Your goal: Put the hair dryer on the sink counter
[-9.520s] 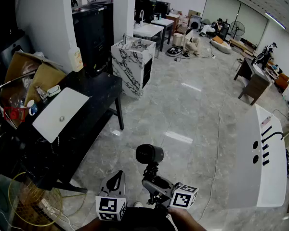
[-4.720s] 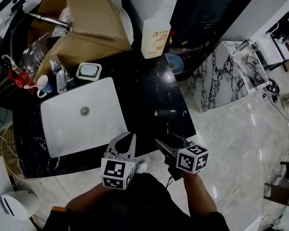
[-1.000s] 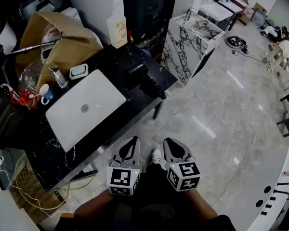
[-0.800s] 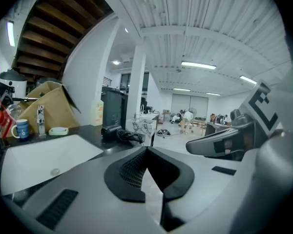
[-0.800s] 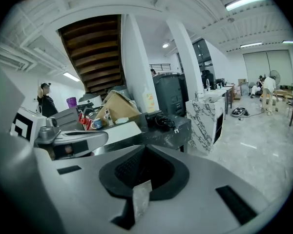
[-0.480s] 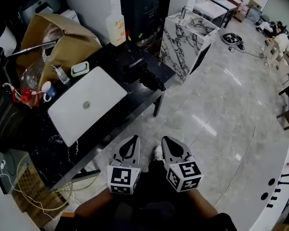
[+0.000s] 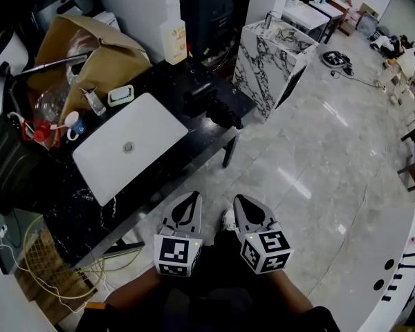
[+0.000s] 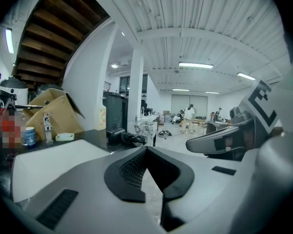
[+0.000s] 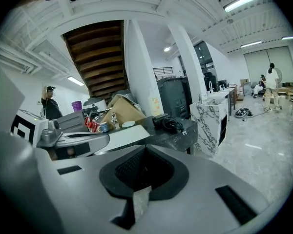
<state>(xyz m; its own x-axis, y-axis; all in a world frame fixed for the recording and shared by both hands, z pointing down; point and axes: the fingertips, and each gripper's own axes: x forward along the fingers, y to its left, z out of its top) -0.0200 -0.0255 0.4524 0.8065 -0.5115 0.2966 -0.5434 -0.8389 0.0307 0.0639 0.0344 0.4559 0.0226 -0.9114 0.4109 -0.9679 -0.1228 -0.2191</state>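
Black plastic hair dryer: probably light, stiff, slippery; grip handle.
Left gripper: jaws closed, empty.
Right gripper: jaws closed, empty.

Bright, even light from ceiling strip lamps; pale glare patches on the floor right of the sink. Strong fisheye bending, dark corners. Focus sharp.

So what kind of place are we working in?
Probably an open-plan lab or showroom staged with bathroom fixtures: a black sink counter with a white basin, a freestanding marble vanity, and a wide polished floor.
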